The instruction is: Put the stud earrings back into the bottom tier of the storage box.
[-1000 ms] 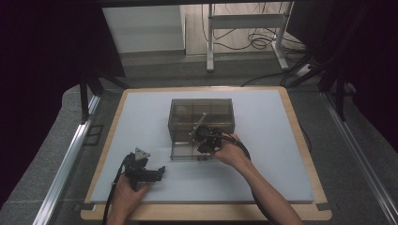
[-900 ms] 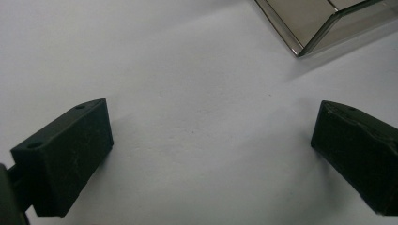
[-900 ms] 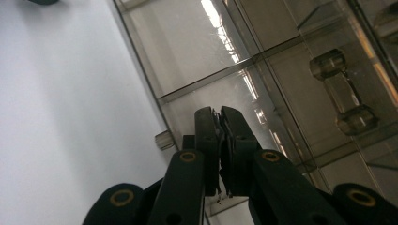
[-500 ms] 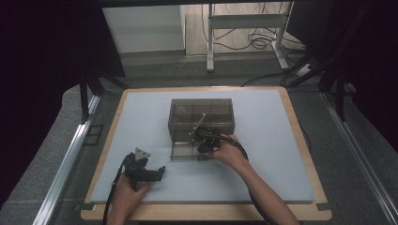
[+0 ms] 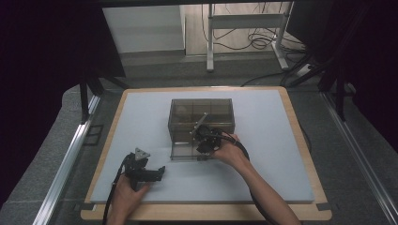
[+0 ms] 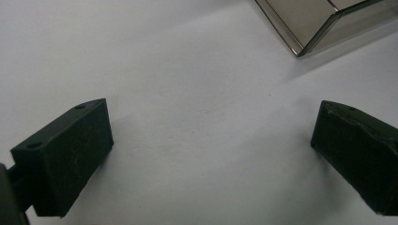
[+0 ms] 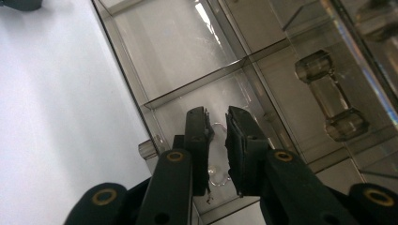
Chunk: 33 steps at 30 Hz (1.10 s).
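High view: the smoky clear plastic compartment box (image 5: 201, 127) sits mid-table on the white mat (image 5: 281, 159); the right gripper (image 5: 201, 132) reaches into its near side, the left gripper (image 5: 162, 171) rests on the mat well apart.

Left gripper view: jaws wide open on nothing, with a box corner beyond.

Right gripper view: the jaws have just been opening to a narrow gap, a small clear plastic piece (image 7: 217, 154) between them. No writing is legible.

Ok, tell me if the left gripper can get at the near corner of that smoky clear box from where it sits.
Probably yes. The left gripper rests with its fingers wide apart, aimed toward a corner of the box, and I see just bare white table between them.
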Tool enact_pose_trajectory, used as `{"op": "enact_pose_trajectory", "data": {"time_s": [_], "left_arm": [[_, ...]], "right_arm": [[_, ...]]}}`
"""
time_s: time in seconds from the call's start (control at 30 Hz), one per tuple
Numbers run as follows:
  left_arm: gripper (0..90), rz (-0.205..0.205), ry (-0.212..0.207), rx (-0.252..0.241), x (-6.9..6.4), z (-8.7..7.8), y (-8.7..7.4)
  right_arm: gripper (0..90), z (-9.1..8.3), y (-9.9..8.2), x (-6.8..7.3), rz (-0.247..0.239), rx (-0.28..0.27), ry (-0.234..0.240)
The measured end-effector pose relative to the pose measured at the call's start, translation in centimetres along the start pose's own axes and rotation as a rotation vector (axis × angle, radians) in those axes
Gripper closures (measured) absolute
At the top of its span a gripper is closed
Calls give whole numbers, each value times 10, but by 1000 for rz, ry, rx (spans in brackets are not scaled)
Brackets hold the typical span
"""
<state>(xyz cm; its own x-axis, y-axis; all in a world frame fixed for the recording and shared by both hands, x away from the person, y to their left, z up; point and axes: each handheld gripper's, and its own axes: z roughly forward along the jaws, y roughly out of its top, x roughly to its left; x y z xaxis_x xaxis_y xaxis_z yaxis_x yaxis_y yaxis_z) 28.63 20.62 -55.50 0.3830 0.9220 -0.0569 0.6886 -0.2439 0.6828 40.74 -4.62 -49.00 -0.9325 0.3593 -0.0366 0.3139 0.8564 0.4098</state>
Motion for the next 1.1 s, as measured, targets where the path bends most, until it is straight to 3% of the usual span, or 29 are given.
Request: {"op": "enact_pose_trajectory", "data": {"time_s": [0.77,1.1], "left_arm": [[0,3,0,0,0,0,0],[0,0,0,0,0,0,0]], "right_arm": [[637,-13,-3,6,3,-51,-10],[542,-20,-5,13,-11,-70,-22]]}}
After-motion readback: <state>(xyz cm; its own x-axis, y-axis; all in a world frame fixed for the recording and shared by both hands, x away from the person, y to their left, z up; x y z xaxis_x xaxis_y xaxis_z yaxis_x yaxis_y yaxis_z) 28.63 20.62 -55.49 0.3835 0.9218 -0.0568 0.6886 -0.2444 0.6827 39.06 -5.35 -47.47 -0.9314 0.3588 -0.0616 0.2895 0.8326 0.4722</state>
